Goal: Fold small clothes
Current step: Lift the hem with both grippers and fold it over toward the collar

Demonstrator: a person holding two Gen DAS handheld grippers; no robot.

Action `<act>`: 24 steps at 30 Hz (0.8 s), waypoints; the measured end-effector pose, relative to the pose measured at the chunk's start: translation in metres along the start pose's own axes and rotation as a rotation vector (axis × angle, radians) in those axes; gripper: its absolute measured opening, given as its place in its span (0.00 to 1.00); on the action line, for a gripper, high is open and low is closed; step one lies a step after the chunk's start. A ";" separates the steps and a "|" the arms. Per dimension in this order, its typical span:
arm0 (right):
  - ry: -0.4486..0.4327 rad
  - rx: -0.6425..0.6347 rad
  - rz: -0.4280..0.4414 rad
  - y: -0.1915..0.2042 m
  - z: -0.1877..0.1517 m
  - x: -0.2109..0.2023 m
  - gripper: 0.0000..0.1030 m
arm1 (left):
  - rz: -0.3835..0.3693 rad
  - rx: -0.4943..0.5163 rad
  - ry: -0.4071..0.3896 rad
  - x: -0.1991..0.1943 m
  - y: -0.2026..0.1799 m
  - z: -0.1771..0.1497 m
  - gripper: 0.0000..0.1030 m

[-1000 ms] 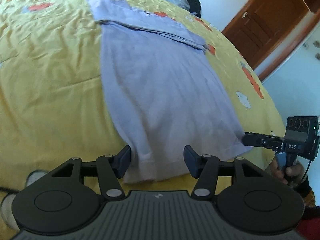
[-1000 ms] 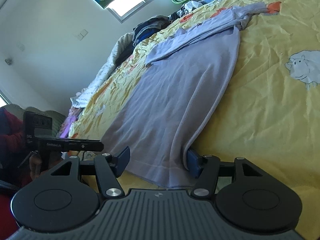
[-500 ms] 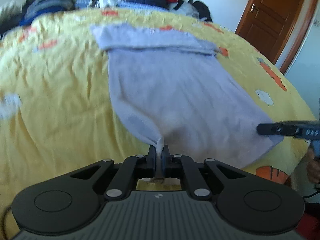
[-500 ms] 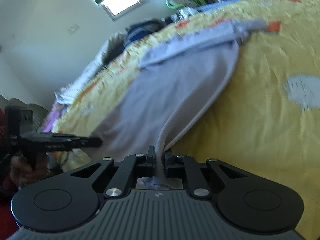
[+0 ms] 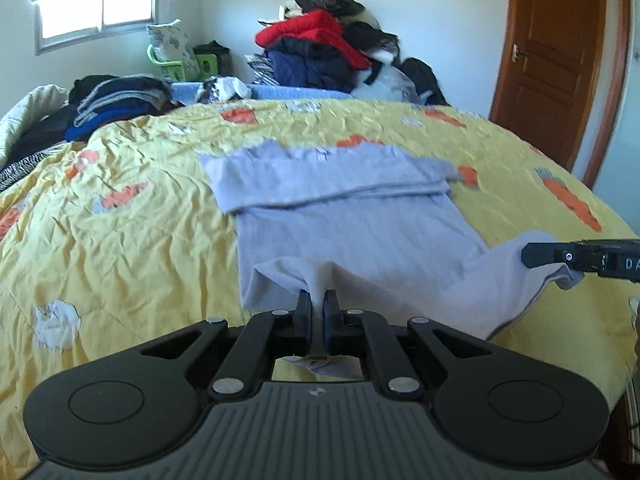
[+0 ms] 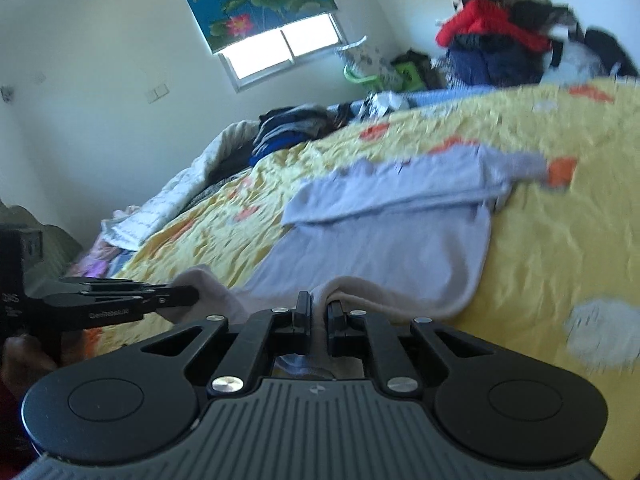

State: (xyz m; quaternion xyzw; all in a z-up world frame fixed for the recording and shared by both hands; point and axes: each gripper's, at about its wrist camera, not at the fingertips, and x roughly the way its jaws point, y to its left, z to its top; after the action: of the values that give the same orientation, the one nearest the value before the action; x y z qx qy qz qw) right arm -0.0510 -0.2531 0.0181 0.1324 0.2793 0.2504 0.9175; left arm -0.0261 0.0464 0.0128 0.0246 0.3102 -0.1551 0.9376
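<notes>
A pale lilac shirt [image 5: 360, 232] lies lengthwise on the yellow bedspread [image 5: 120, 240], its far end folded over into a band. My left gripper [image 5: 317, 308] is shut on the shirt's near hem at the left corner, lifted off the bed. In the left wrist view the right gripper [image 5: 532, 258] enters from the right edge, pinching the other hem corner. My right gripper [image 6: 318, 312] is shut on the shirt [image 6: 380, 240] hem. The left gripper [image 6: 192, 296] shows at the left of that view, clamped on its corner.
Piles of clothes [image 5: 320, 52] in red, navy and black are heaped beyond the bed's far edge, with more dark folded garments [image 5: 112, 100] at the far left. A brown door [image 5: 556, 60] stands at the right. A window [image 6: 280, 48] with a flowered blind is in the far wall.
Both grippers closed on the near hem corners and rose, lifting the hem off the bed. The views tilted up, so the far wall and clothes piles now show.
</notes>
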 end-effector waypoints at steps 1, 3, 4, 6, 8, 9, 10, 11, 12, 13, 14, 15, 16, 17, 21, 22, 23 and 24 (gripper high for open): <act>-0.010 -0.008 -0.007 0.000 0.003 0.001 0.12 | 0.005 -0.004 -0.004 0.001 0.000 0.002 0.05; -0.027 -0.020 -0.023 0.001 0.007 0.004 0.12 | 0.016 -0.013 -0.016 0.002 0.001 0.007 0.05; -0.035 -0.033 -0.038 0.003 0.009 0.005 0.12 | 0.022 -0.017 -0.023 0.002 0.002 0.010 0.05; -0.054 -0.048 -0.058 0.004 0.013 0.008 0.12 | 0.031 -0.024 -0.035 0.003 0.002 0.015 0.05; -0.068 -0.051 -0.073 0.003 0.017 0.011 0.12 | 0.033 -0.036 -0.043 0.005 0.003 0.019 0.05; -0.076 -0.054 -0.085 0.003 0.019 0.012 0.12 | 0.033 -0.042 -0.046 0.006 0.003 0.022 0.05; -0.083 -0.056 -0.093 0.002 0.021 0.014 0.12 | 0.036 -0.049 -0.051 0.008 0.004 0.024 0.05; -0.088 -0.055 -0.096 0.001 0.023 0.015 0.12 | 0.040 -0.054 -0.055 0.009 0.004 0.026 0.05; -0.094 -0.053 -0.099 0.001 0.025 0.015 0.12 | 0.044 -0.060 -0.061 0.010 0.004 0.028 0.05; -0.102 -0.052 -0.103 -0.001 0.027 0.016 0.12 | 0.048 -0.066 -0.068 0.010 0.005 0.031 0.05; -0.108 -0.054 -0.108 -0.001 0.029 0.016 0.12 | 0.052 -0.075 -0.074 0.012 0.005 0.034 0.05; -0.114 -0.054 -0.112 -0.002 0.031 0.017 0.12 | 0.056 -0.084 -0.080 0.013 0.006 0.036 0.05; -0.119 -0.052 -0.115 -0.003 0.032 0.018 0.12 | 0.060 -0.091 -0.085 0.014 0.006 0.038 0.05; -0.123 -0.048 -0.116 -0.004 0.035 0.019 0.12 | 0.063 -0.098 -0.089 0.016 0.007 0.040 0.05; -0.136 -0.037 -0.123 -0.009 0.041 0.025 0.12 | 0.078 -0.126 -0.102 0.023 0.009 0.048 0.05; -0.140 -0.033 -0.124 -0.010 0.042 0.027 0.12 | 0.080 -0.133 -0.104 0.025 0.010 0.049 0.05; -0.143 -0.029 -0.125 -0.011 0.043 0.028 0.12 | 0.082 -0.138 -0.106 0.026 0.011 0.051 0.05; -0.147 -0.027 -0.126 -0.012 0.045 0.030 0.12 | 0.086 -0.143 -0.108 0.028 0.011 0.053 0.05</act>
State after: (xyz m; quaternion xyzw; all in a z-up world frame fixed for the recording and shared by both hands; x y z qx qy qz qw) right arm 0.0014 -0.2517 0.0364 0.1203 0.2157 0.1855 0.9511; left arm 0.0293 0.0418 0.0384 -0.0377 0.2680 -0.0934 0.9581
